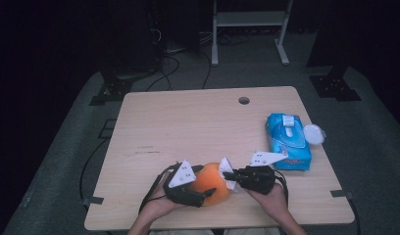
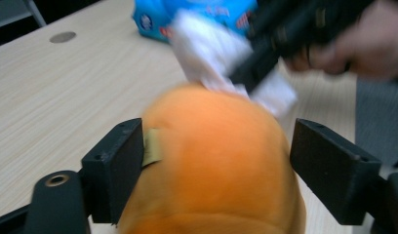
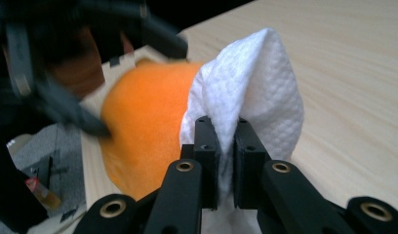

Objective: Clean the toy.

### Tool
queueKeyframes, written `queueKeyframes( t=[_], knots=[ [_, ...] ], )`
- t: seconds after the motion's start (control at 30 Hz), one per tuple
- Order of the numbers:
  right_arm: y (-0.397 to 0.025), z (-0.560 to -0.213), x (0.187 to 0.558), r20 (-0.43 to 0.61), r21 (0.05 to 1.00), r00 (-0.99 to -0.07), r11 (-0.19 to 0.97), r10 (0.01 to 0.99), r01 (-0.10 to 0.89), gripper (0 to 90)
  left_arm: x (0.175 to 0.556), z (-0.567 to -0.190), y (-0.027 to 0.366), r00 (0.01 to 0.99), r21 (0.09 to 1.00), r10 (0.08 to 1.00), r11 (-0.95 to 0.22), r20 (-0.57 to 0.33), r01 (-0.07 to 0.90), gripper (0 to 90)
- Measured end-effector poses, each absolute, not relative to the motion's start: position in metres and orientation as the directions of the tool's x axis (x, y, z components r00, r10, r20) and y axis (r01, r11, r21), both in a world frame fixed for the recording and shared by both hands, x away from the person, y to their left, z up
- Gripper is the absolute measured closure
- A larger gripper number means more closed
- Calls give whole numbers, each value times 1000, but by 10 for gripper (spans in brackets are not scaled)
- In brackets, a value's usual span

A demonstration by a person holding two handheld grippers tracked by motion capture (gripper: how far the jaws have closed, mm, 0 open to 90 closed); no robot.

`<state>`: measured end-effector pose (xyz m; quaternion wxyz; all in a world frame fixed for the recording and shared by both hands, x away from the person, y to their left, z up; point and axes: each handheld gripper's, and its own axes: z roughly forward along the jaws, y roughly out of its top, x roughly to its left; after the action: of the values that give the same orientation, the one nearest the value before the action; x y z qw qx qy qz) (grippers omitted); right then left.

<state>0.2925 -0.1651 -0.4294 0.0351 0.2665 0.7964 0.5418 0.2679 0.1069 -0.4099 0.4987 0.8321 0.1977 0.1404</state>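
An orange rounded object [image 1: 213, 185] rests near the table's front edge. My left gripper [image 1: 204, 181] is shut on it, one jaw on each side; in the left gripper view the orange object [image 2: 211, 161] sits between the two jaws. My right gripper [image 1: 228, 175] is shut on a folded white wipe [image 1: 225, 169] and presses it against the object's right side. In the right gripper view the wipe [image 3: 250, 87] stands up between the closed jaws, touching the orange object [image 3: 148, 122]. The left gripper view also shows the wipe [image 2: 211, 53] on the object's top.
A blue pack of wipes [image 1: 287, 142] lies at the right of the wooden table [image 1: 188, 127], with a round white lid [image 1: 313, 133] beside it. A cable hole [image 1: 244, 100] sits near the far edge. Dark floor and stands surround the table.
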Motion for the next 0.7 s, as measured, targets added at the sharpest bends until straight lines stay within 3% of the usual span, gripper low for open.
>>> queueKeyframes(
  t=[0.1, 0.17, 0.2, 0.3, 0.4, 0.5, 0.57, 0.6, 0.7],
  knots=[
    [-168, -436, 294, 238, 877, -856, 277, 458, 392, 822, 274, -410, 111, 851, 882, 525, -409, 16, 235, 136],
    [-170, -434, 294, 237, 877, -856, 279, 459, 392, 821, 277, -416, 110, 851, 866, 524, -415, -22, 278, 138],
    [-169, -432, 294, 238, 877, -857, 277, 458, 392, 821, 276, -421, 109, 868, 860, 495, -425, -41, 283, 183],
    [-165, -421, 288, 229, 897, -872, 254, 433, 362, 822, 269, -421, 103, 876, 866, 480, -455, 46, 205, 346],
    [-162, -417, 286, 210, 905, -878, 253, 431, 341, 821, 265, -415, 97, 864, 874, 489, -466, 123, 139, 402],
    [-170, -426, 293, 243, 894, -854, 236, 460, 381, 822, 265, -417, 98, 873, 879, 479, -450, 92, 154, 365],
    [-175, -433, 297, 257, 879, -831, 238, 494, 414, 821, 267, -416, 101, 884, 878, 467, -435, 31, 200, 240],
    [-176, -434, 298, 266, 875, -825, 234, 498, 424, 821, 268, -417, 102, 883, 875, 468, -437, 22, 209, 220],
    [-170, -427, 292, 249, 887, -839, 235, 484, 398, 820, 267, -421, 101, 877, 875, 479, -440, 38, 203, 272]
  ],
)
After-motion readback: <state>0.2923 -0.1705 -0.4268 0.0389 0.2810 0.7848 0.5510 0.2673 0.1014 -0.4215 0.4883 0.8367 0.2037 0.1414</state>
